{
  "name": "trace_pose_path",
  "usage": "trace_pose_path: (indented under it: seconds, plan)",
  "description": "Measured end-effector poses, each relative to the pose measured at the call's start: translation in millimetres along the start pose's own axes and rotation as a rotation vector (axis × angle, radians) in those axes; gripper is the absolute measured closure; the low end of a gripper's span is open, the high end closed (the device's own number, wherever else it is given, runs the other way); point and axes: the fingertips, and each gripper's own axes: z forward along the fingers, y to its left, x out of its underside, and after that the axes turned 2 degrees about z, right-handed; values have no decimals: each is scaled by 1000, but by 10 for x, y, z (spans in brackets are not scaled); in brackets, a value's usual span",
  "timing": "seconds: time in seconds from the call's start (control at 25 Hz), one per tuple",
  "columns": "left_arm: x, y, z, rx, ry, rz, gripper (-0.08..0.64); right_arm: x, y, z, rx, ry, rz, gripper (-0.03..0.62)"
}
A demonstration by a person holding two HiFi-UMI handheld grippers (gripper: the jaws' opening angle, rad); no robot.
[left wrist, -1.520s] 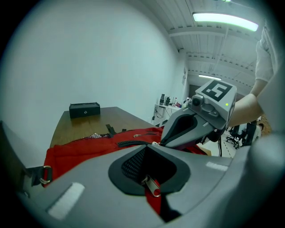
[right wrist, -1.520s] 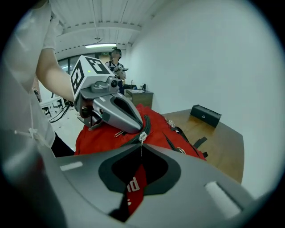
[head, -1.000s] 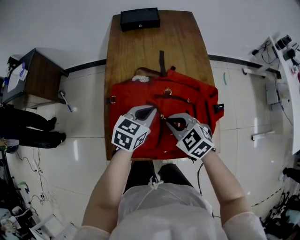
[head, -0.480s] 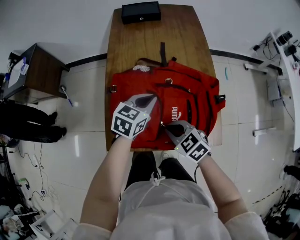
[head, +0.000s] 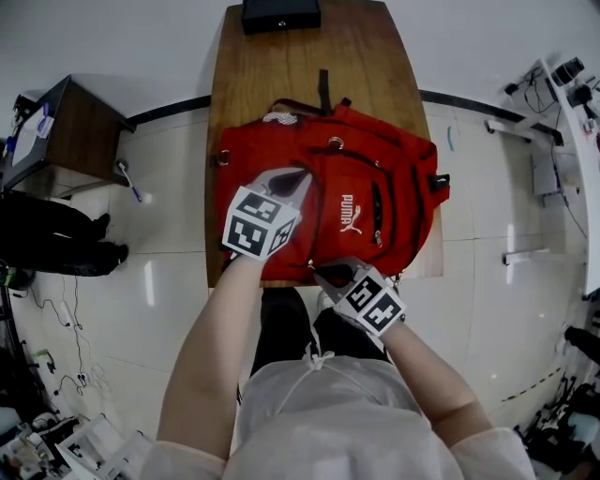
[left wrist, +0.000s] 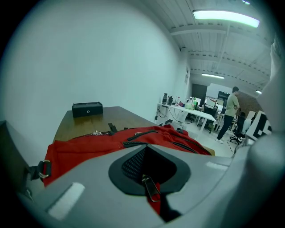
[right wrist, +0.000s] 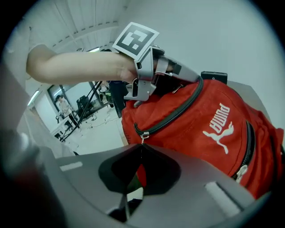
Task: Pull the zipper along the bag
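Observation:
A red backpack (head: pixel 375 187) lies flat on the wooden table (head: pixel 281 84). My left gripper (head: pixel 289 178) is shut on the bag's upper left part. In the left gripper view a small metal zipper tab (left wrist: pixel 152 189) and red fabric sit between its closed jaws (left wrist: pixel 149 180). My right gripper (head: pixel 319 273) is at the bag's near edge, shut on the zipper pull (right wrist: pixel 143 135). From that pull the black zipper track (right wrist: pixel 173 113) curves up to the left gripper (right wrist: pixel 176 73). The white logo (right wrist: pixel 218 127) faces up.
A black box (head: pixel 279 14) stands at the table's far end. A dark side cabinet (head: pixel 56 150) and a person's dark legs (head: pixel 56 248) are on the tiled floor at the left. Office desks and a standing person (left wrist: pixel 231 107) are far off.
My right gripper has drawn back toward the near table edge with the zipper pull, moving along the bag. The left gripper has kept its hold in about the same place.

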Motion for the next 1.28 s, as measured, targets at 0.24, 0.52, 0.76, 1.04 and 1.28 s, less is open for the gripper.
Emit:
trace_pose_path:
  seconds: [0.24,0.52,0.76,1.04,1.28]
  plan:
    - [14,-26,-16,-24,-3,32,552,-82,221,74,-48,-9,78,581]
    - [27,-19,-11,-22,-8,42,552,-113,258,171,-84,-16,145,578]
    - [-63,-29,-142,-44,-33,44,552,-110,67,-13,16,-62,101,577]
    - [-790,-629,-961,-80,-275,148,552,-186,-44,-546,20,-223,106,584]
    - [-774,-1117,-1618,-149,-395,121,552,-382,33,-1218,98,-389,26,584]
